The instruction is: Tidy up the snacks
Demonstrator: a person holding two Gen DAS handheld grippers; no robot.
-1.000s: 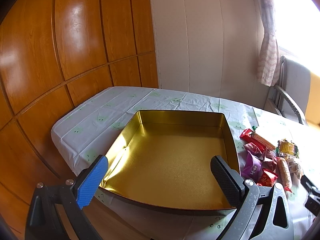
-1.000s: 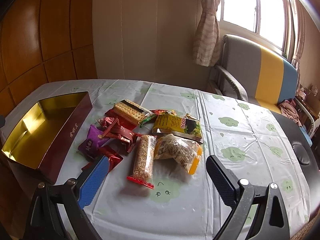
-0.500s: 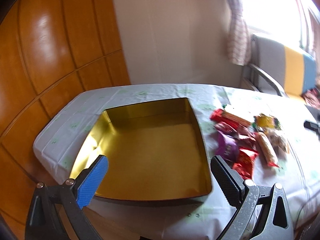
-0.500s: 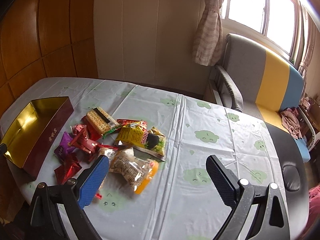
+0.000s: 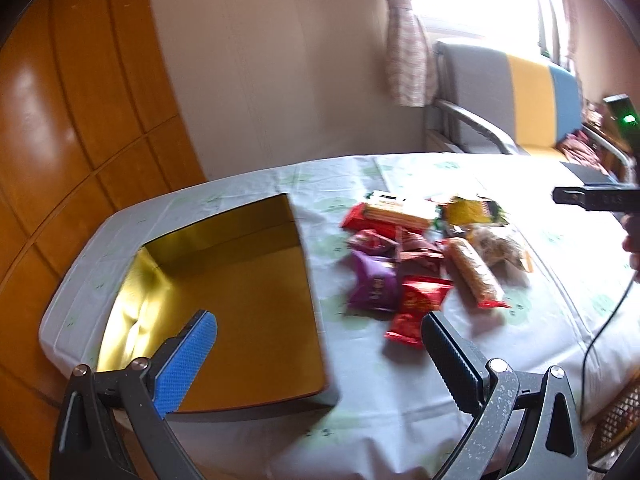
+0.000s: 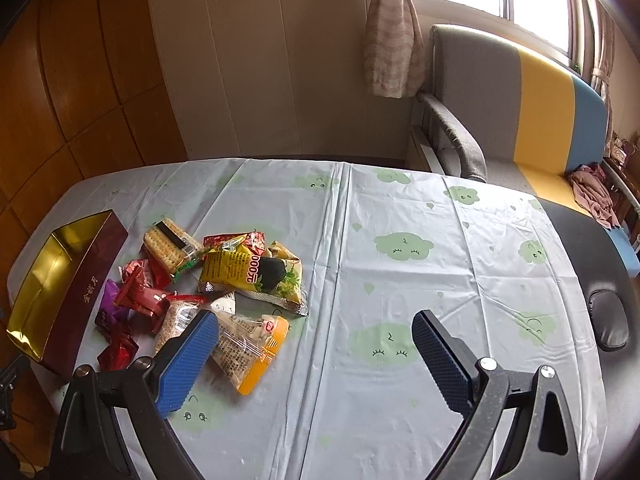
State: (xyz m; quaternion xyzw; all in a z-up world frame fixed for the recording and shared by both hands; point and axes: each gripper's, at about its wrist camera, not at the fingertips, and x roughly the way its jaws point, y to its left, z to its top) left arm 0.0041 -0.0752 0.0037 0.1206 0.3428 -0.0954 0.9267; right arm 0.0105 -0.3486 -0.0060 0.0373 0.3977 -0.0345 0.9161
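Note:
An empty gold-lined box (image 5: 224, 292) with dark red outer walls (image 6: 86, 292) sits at the table's left end. A pile of snack packets lies to its right: a purple packet (image 5: 374, 284), red packets (image 5: 420, 300), a cracker pack (image 6: 170, 246), a yellow bag (image 6: 248, 270), a cereal bar (image 5: 474, 274) and an orange-edged pastry bag (image 6: 248, 350). My left gripper (image 5: 318, 356) is open and empty above the box's near right corner. My right gripper (image 6: 316, 358) is open and empty above the cloth, right of the pile.
The table wears a pale cloth (image 6: 400, 240) with green cloud prints. A grey, yellow and blue armchair (image 6: 520, 92) stands behind the right end. Wood panelling (image 5: 60, 120) lines the left wall. A black cable (image 5: 600, 332) hangs at the right.
My left gripper has swung right, from over the box towards the snack pile. My right gripper has pulled back and right, so the pile sits lower left in its view. Both stay open.

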